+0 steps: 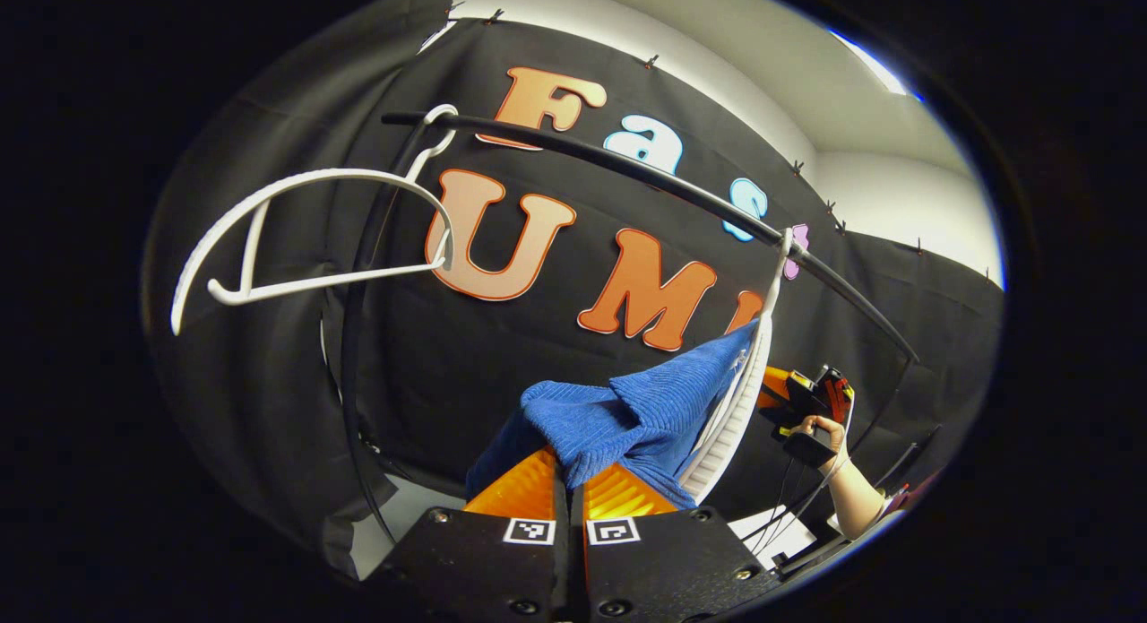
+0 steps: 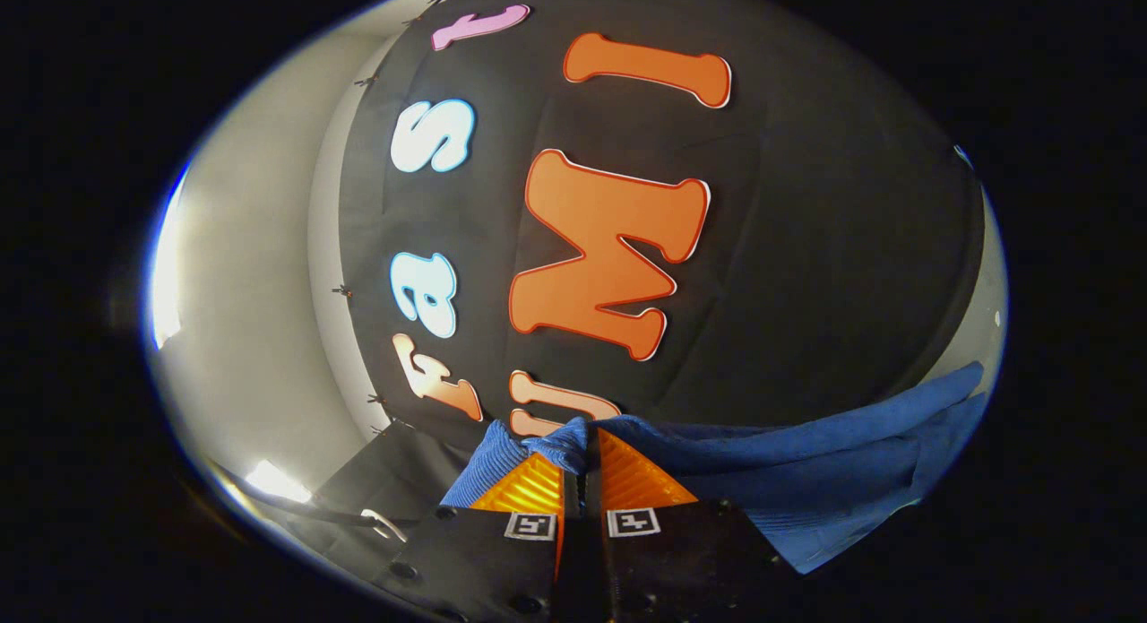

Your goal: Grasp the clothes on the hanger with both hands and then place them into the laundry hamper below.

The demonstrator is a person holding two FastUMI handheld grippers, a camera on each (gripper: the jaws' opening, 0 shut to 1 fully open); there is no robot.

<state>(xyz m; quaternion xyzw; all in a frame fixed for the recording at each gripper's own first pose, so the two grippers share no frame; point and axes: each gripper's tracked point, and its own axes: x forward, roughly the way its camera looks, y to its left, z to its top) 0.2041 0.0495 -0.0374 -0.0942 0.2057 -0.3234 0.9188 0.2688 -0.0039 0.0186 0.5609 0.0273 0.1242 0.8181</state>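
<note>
Blue ribbed cloth (image 1: 627,417) was clamped by the left gripper (image 1: 570,480) and right gripper (image 2: 581,466); no legible labels; white hanger (image 1: 296,237) hung on the rail (image 1: 627,170).

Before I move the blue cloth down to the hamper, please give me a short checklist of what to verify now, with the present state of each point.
1. Left gripper closed on the blue garment: ok, both fingers pinch a fold.
2. Right gripper closed on the blue garment: ok, the cloth's edge sits between its fingers.
3. Garment free of its white hanger: not ok, the cloth seems still to lie against it under the black rail.
4. Second white hanger out of the way: ok, it hangs bare, apart from the cloth.
5. Cloth hanging evenly between the grippers: cannot tell.
6. Hamper's place below: cannot tell.
</note>
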